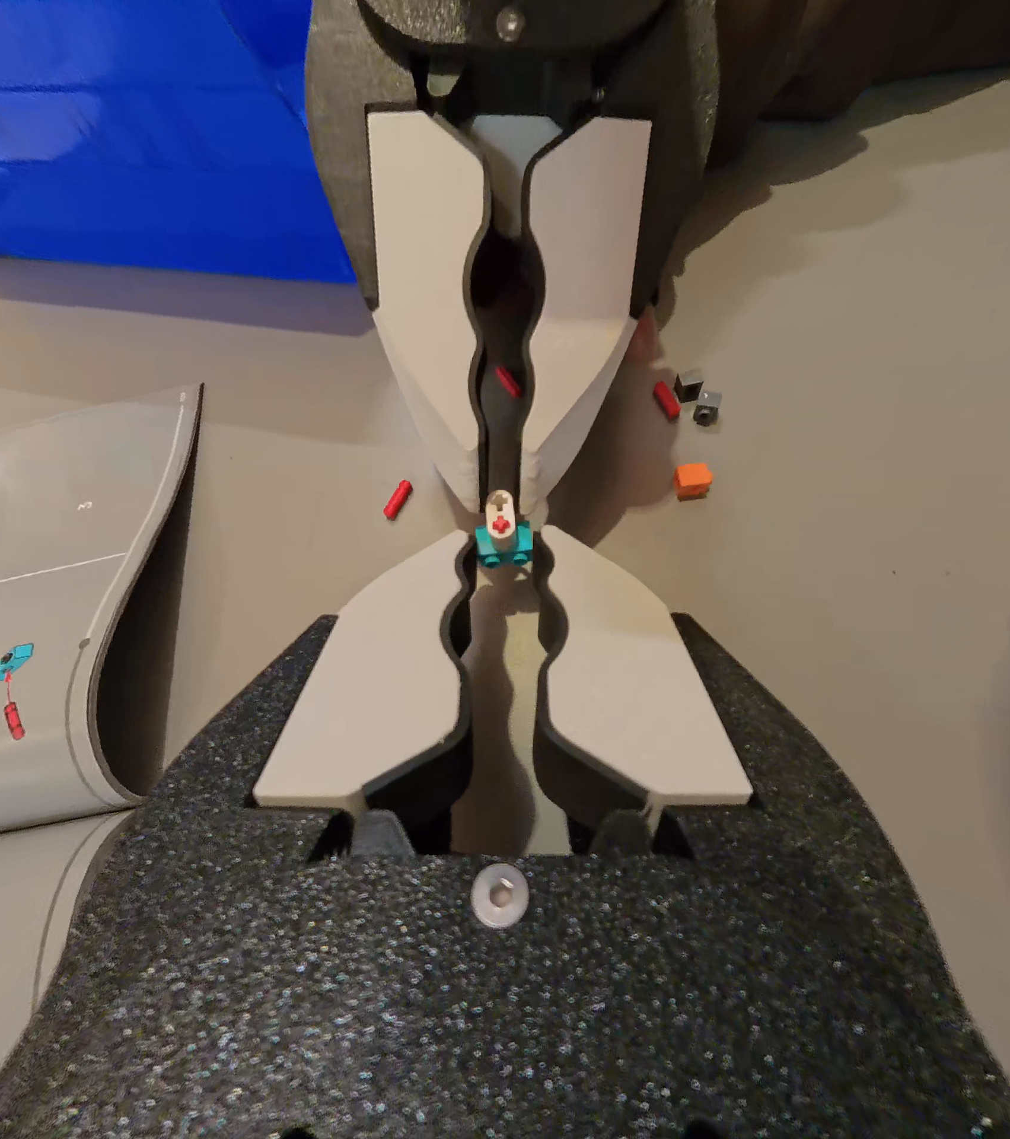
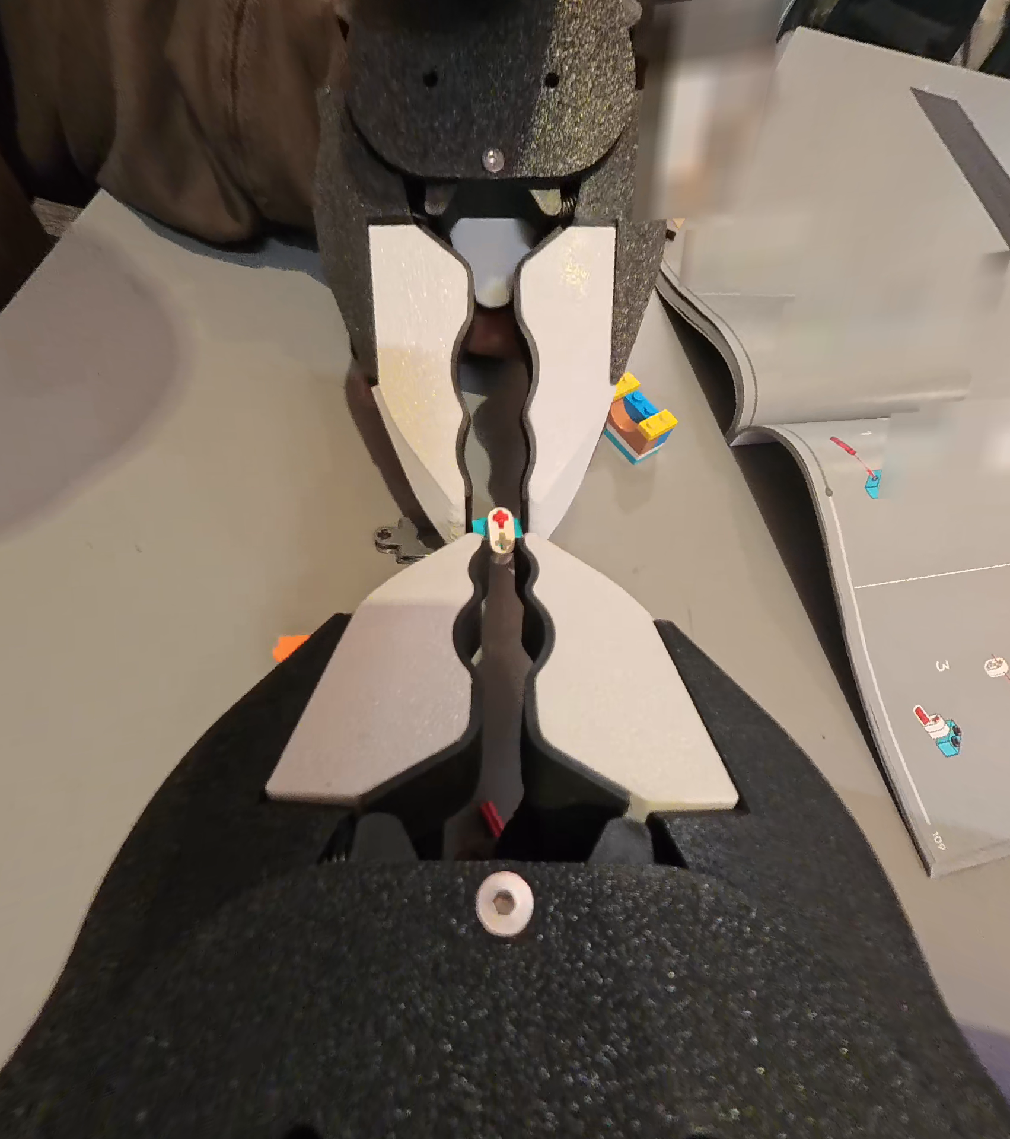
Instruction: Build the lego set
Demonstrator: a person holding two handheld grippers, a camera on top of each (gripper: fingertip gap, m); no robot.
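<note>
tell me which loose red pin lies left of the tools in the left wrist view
The red pin alone on the table; the other loose pin lies right, by two dark bricks.

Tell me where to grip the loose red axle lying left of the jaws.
Grip the red axle across its middle, coming straight down from above. It lies flat on the table, tilted, so close the jaws across its thin round width, not along its length.

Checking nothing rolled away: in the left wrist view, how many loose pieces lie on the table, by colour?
Red pins: 3
Dark grey bricks: 2
Orange brick: 1
Total: 6
Not counted: the gripped teal brick and white beam.
</note>
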